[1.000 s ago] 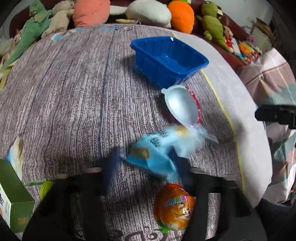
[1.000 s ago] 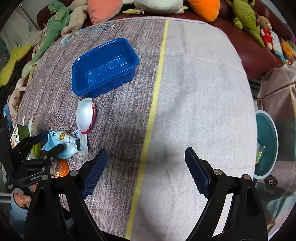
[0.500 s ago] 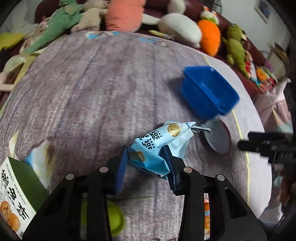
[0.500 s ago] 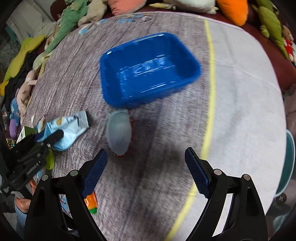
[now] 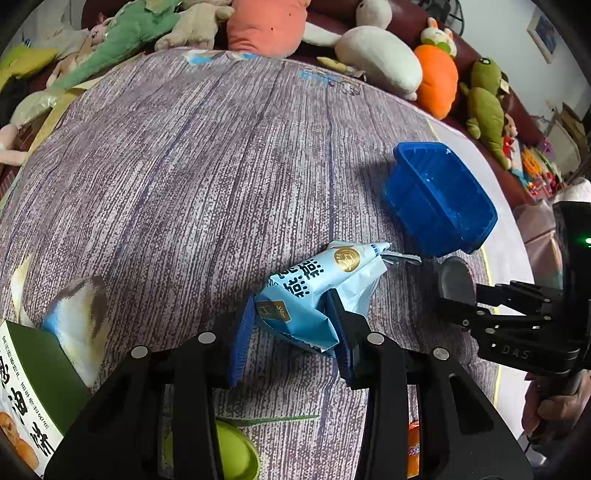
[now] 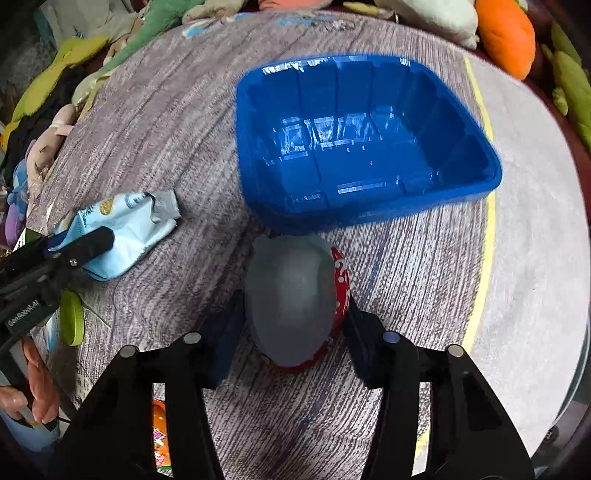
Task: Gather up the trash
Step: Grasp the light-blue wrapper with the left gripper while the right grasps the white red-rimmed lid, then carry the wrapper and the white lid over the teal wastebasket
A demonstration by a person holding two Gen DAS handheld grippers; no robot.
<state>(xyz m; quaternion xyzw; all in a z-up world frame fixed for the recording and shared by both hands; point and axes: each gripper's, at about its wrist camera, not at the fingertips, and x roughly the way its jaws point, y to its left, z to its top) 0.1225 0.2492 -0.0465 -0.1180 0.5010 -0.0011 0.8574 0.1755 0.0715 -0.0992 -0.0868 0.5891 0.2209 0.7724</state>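
Left claw (image 5: 291, 332): clenched on the crumpled light-blue foil snack wrapper (image 5: 317, 291). Blue pads pinch its lower end from both sides, and the rest of the wrapper sticks out toward 1 o'clock over the bench (image 5: 207, 177), which has a purple-grey wood-grain cover.

Right claw (image 6: 293, 332): jaws closing around the grey egg-shaped plastic half-shell with a red patterned rim (image 6: 295, 299). The shell sits between the fingers on the bench; pad contact can't be confirmed because the fingers are dark and blurred. In the left wrist view the same shell (image 5: 456, 280) lies at 3 o'clock from the wrapper, right at the right claw's tips.

Outward from there:
- Blue rectangular plastic tray (image 6: 354, 136), empty, at 12 o'clock just beyond the shell, near the yellow stripe where the cover turns pale grey.
- Lime-green round lid (image 5: 232, 450) at 6 o'clock, under the left claw's body.
- Orange printed toy egg (image 6: 160, 432), partly hidden behind the right claw's left finger.
- Green printed cardboard box (image 5: 29, 398) at 8 o'clock, on the edge of the left wrist view.
- Row of plush toys (image 5: 266, 26) along the far edge at 12 o'clock.
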